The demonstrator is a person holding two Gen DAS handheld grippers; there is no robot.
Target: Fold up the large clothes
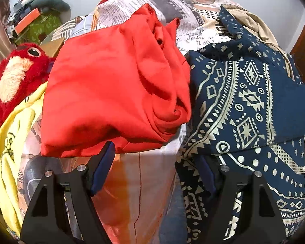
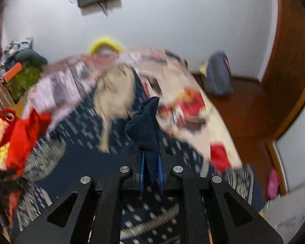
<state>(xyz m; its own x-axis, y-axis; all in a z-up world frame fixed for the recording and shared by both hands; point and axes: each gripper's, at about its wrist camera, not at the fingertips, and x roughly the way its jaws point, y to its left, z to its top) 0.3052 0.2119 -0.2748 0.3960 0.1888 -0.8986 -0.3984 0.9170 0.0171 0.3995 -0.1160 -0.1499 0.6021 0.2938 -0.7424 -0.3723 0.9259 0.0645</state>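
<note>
On the bed, right of centre: the navy patterned garment [image 1: 244,101] lies spread and rumpled over the printed bedsheet [image 1: 152,4], touching the red garment [image 1: 111,93] on its left edge.
Right gripper [image 2: 151,142]: jaws pinched tight on a bunched tuft of the navy cloth, which sticks up past the tips; no earlier view to compare.
Left gripper [image 1: 152,168]: jaws wide apart, gripping nothing; one finger sits under the red garment's hem, the other is against the navy cloth, though you cannot tell whether it presses on it.
Step in hand, as judged: you are lifting one edge or corner of the navy garment to open it out for a fold.
Advice: the tuft looks thick, so check you hold a single edge and not several layers. Bring the free gripper to a matching corner before you pull taut. Keep the lift slow; the right view is heavily blurred.
Risk: the beige garment [image 2: 116,93] lies on the navy cloth and may drag along; the red garment may shift too.
Neighbours: yellow garment [image 1: 12,146] at the left edge; red plush toy [image 1: 16,77] beside it.
Surface: soft bed, crowded, little flat room for folding.
Room: pale wall [image 2: 172,20]; wooden floor [image 2: 244,101] with a grey-blue bag [image 2: 219,75]; a heap of clutter [image 1: 36,16] at the far left.
</note>
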